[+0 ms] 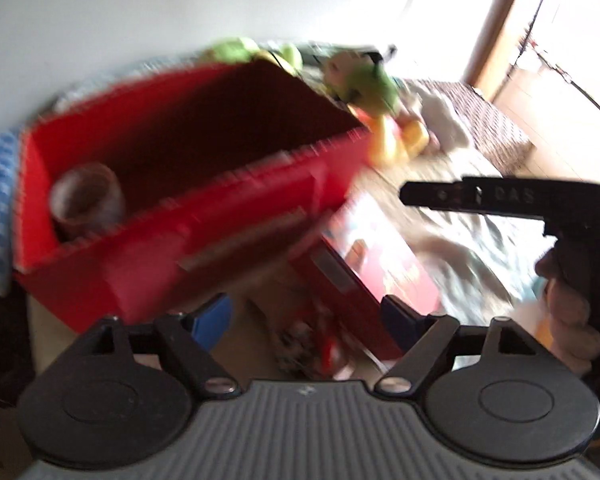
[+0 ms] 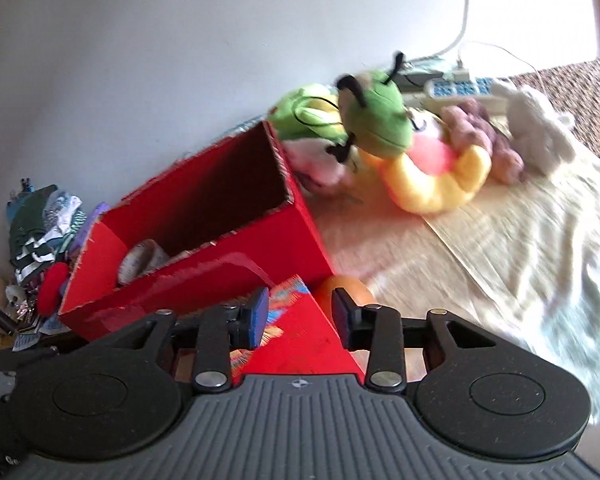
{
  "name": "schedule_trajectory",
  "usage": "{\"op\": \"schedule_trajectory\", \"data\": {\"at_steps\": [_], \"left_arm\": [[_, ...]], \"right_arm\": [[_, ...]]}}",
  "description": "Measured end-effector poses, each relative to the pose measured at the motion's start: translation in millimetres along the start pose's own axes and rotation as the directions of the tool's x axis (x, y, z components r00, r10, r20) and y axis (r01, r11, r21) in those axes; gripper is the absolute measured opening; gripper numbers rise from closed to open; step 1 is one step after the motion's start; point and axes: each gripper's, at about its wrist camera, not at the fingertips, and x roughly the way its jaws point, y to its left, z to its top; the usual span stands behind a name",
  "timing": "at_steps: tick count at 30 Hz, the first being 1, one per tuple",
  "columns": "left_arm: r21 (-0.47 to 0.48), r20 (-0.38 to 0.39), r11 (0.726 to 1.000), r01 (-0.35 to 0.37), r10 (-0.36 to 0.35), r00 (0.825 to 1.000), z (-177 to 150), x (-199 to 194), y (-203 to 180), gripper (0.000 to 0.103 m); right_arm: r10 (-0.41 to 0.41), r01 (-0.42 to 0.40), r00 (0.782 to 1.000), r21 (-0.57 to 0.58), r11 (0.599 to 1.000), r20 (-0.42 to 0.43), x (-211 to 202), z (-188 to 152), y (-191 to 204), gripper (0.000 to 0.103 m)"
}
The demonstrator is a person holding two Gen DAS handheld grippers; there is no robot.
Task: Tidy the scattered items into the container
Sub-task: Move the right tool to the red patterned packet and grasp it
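Note:
A red open box (image 1: pixel 204 216) (image 2: pixel 220 240) stands on a bed, with a roll of tape (image 1: pixel 88 200) (image 2: pixel 142 260) in its left corner. My left gripper (image 1: pixel 308 316) is open; a red printed box (image 1: pixel 376 264) lies just beyond it by the container's near right corner. My right gripper (image 2: pixel 300 316) has its jaws on both sides of the same red printed box (image 2: pixel 304 340); an orange ball (image 2: pixel 352 288) sits just behind it. The right gripper also shows from the side in the left wrist view (image 1: pixel 500 196).
Plush toys, green (image 2: pixel 376 120), yellow (image 2: pixel 440 184) and white (image 2: pixel 540 128), lie beyond the container by the wall. A power strip (image 2: pixel 460 88) and cable lie behind them. A pile of clothes (image 2: pixel 44 224) sits left. The bedsheet (image 2: pixel 500 248) spreads right.

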Motion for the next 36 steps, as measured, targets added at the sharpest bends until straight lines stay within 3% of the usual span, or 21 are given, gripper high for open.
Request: {"op": "schedule_trajectory", "data": {"at_steps": [3, 7, 11, 16, 18, 21, 24, 28, 31, 34, 36], "left_arm": [[0.016, -0.065, 0.999, 0.034, -0.033, 0.997, -6.0, 18.9, -6.9, 0.074], [0.028, -0.083, 0.999, 0.038, -0.035, 0.996, -3.4, 31.7, -10.2, 0.073], [0.026, -0.094, 0.996, 0.08, -0.077, 0.993, 8.2, 42.0, -13.0, 0.073], [0.045, -0.15, 0.996, 0.078, -0.071, 0.986, 19.6, 67.4, -19.9, 0.071], [0.047, -0.176, 0.995, 0.09, -0.08, 0.981, 20.7, 75.7, -23.2, 0.069], [0.028, -0.195, 0.995, 0.099, -0.091, 0.977, 26.7, 82.2, -25.5, 0.063], [-0.013, -0.196, 0.996, 0.089, -0.09, 0.976, 34.1, 83.9, -21.9, 0.059], [-0.025, -0.181, 0.998, 0.059, -0.062, 0.981, 37.7, 82.1, -24.2, 0.055], [0.04, -0.139, 0.999, 0.011, -0.005, 0.99, 41.1, 75.1, -36.8, 0.055], [0.09, -0.1, 0.996, -0.005, 0.013, 0.995, 43.7, 67.8, -48.1, 0.055], [0.106, -0.099, 0.994, 0.0, 0.011, 0.995, 44.9, 67.2, -53.7, 0.055]], "right_arm": [[-0.021, 0.023, 0.999, 0.044, 0.999, -0.029, 2.0, -8.7, -10.2, 0.044], [-0.028, 0.029, 0.998, 0.014, 0.999, -0.059, 11.0, -16.5, -11.5, 0.049], [0.012, -0.014, 0.994, -0.011, 1.0, -0.107, 20.6, -14.5, -18.0, 0.052], [0.091, -0.087, 0.985, 0.032, 0.996, -0.149, 34.9, 3.0, -35.2, 0.053], [0.157, -0.148, 0.963, 0.056, 0.987, -0.219, 46.4, 8.9, -42.8, 0.058], [0.256, -0.238, 0.908, 0.094, 0.967, -0.33, 63.5, 14.2, -50.5, 0.067], [0.296, -0.282, 0.875, 0.093, 0.955, -0.384, 73.7, 17.5, -52.5, 0.071], [0.329, -0.324, 0.837, 0.089, 0.942, -0.437, 80.3, 21.0, -53.7, 0.064], [0.362, -0.355, 0.795, 0.109, 0.928, -0.487, 80.7, 20.3, -56.9, 0.06], [0.395, -0.385, 0.777, 0.126, 0.914, -0.49, 71.3, 20.7, -62.0, 0.058], [0.398, -0.387, 0.781, 0.127, 0.913, -0.482, 64.1, 21.5, -66.0, 0.058]]}}
